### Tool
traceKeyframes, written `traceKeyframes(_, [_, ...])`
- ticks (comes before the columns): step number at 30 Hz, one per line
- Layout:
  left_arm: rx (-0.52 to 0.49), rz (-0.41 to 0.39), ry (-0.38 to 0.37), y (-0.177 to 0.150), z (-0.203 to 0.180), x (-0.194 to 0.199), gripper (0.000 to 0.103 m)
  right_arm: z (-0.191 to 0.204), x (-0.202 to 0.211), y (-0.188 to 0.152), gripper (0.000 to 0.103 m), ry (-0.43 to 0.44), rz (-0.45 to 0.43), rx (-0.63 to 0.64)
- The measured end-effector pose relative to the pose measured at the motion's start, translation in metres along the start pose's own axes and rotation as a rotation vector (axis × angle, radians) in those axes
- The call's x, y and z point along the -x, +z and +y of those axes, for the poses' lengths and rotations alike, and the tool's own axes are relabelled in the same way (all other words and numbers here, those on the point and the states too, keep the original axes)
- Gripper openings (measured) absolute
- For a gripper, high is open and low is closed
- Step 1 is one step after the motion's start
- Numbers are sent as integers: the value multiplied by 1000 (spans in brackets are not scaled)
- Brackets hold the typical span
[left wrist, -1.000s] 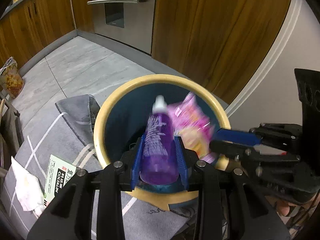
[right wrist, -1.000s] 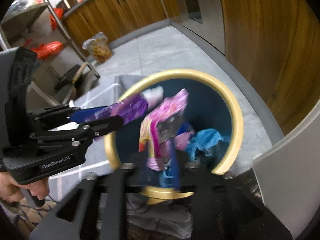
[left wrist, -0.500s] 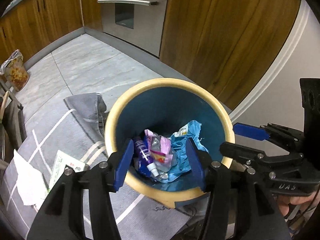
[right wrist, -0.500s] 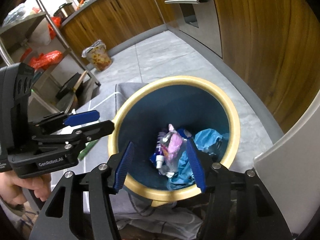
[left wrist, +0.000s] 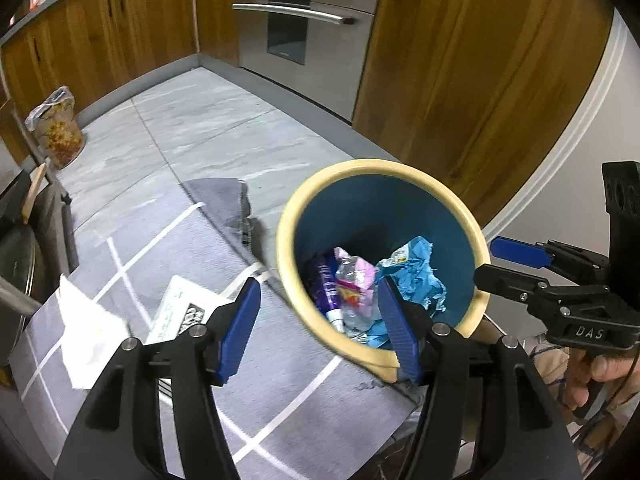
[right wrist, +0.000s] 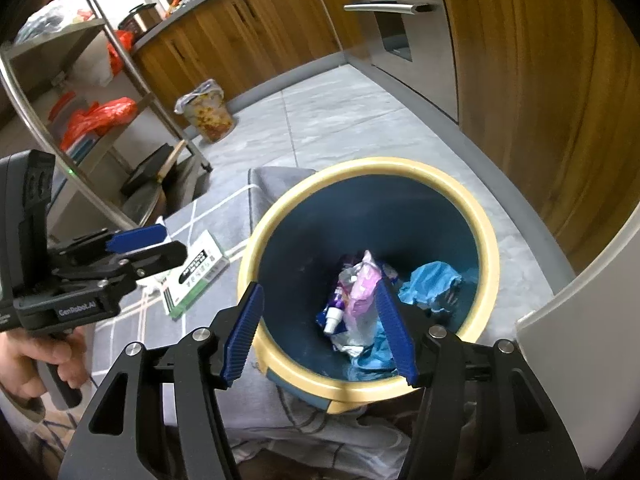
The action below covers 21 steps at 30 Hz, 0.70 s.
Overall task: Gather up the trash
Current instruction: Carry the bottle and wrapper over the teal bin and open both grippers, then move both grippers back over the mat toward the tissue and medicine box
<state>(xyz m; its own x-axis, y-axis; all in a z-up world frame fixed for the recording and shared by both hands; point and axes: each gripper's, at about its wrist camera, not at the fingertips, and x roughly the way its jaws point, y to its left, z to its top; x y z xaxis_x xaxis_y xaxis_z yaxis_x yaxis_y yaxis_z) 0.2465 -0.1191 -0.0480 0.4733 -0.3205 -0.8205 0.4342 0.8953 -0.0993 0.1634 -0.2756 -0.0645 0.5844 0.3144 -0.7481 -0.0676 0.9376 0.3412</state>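
Your left gripper and right gripper both spread wide and empty, purple bottle and pink wrapper lying in the bin below, between your right jaws, toward your left gripper's right jaw.

We look down from both wrist cameras, close above the cream-rimmed blue plastic bin; each view shares it and catches the other gripper.

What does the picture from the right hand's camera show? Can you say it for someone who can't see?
The open, empty right gripper hangs over a blue trash bin with a yellow rim, holding a purple bottle, pink wrapper and blue wrapper. The left gripper, also open, is over a green-and-white box on the grey rug.
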Motion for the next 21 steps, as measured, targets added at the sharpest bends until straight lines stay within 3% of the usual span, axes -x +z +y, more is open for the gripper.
traceKeyframes(13, [86,-3,78,-29,64,26,65,27,-11,0,63,25,20,36])
traceKeyframes(21, [162,35,161,-63,122,37,66,47,-20,-3,65,41,39,67])
